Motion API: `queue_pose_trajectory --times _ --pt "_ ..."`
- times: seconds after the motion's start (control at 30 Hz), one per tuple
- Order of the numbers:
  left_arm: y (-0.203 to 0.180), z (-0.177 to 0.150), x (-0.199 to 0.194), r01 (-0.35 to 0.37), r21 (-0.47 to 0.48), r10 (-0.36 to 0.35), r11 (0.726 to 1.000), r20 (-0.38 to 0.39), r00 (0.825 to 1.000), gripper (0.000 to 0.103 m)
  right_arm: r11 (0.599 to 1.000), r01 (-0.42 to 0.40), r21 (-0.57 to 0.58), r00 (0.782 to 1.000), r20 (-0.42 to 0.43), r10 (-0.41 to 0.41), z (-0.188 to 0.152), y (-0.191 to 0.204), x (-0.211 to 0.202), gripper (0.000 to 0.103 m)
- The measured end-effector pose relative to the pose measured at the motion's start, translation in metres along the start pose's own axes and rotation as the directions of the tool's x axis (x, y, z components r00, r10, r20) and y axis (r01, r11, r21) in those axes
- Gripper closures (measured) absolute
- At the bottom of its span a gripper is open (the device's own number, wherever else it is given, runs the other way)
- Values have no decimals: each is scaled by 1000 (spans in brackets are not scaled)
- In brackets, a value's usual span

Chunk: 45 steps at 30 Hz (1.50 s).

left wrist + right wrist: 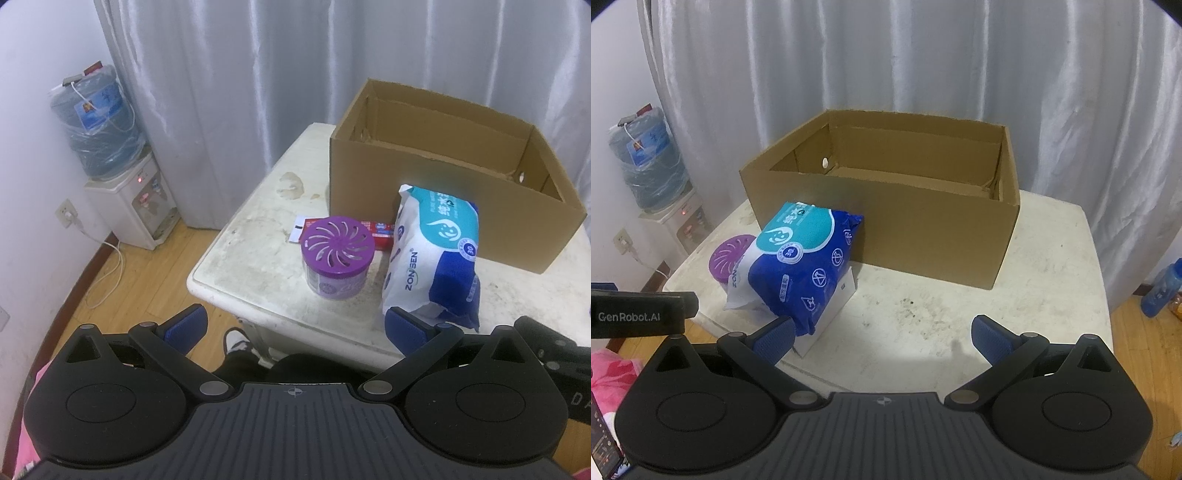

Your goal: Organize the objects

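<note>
My left wrist camera looks forward along my left fingers from off the near-left corner of the white table [258, 236], tilted down and set back — floor, a water dispenser [129, 192] and the grey curtain [258, 74] fill its left side. My right wrist camera sits closer in, over the table's near edge, facing the open cardboard box [923, 229] almost head-on. Both views share the box, the blue wipes pack [436, 251], the purple-lidded jar [336, 254] and the curtain behind — the right view catches the dispenser small at its far left edge.
</note>
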State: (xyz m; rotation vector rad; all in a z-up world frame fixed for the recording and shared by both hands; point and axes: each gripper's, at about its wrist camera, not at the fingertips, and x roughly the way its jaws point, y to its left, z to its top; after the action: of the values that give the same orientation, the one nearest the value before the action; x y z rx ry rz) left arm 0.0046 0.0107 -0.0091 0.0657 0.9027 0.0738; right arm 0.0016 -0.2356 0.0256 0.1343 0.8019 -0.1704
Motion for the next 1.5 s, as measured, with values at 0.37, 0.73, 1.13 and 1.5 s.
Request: queue_pose_trajectory --times 0.37,0.73,1.13,1.5 --pt "-6 7 9 1 16 -1 1000 -17 1000 0 1000 2 -4 1000 22 -2 13 -8 8 0" --pt "-15 8 12 59 34 -59 998 23 998 0 998 -59 4 994 89 59 30 -31 19 0" --pt "-41 -3 10 223 69 -230 972 123 965 2 916 -394 81 919 67 389 59 -57 53 0" --pt "-54 11 48 328 65 -330 943 23 944 4 806 -553 211 798 -147 585 66 -45 106 18"
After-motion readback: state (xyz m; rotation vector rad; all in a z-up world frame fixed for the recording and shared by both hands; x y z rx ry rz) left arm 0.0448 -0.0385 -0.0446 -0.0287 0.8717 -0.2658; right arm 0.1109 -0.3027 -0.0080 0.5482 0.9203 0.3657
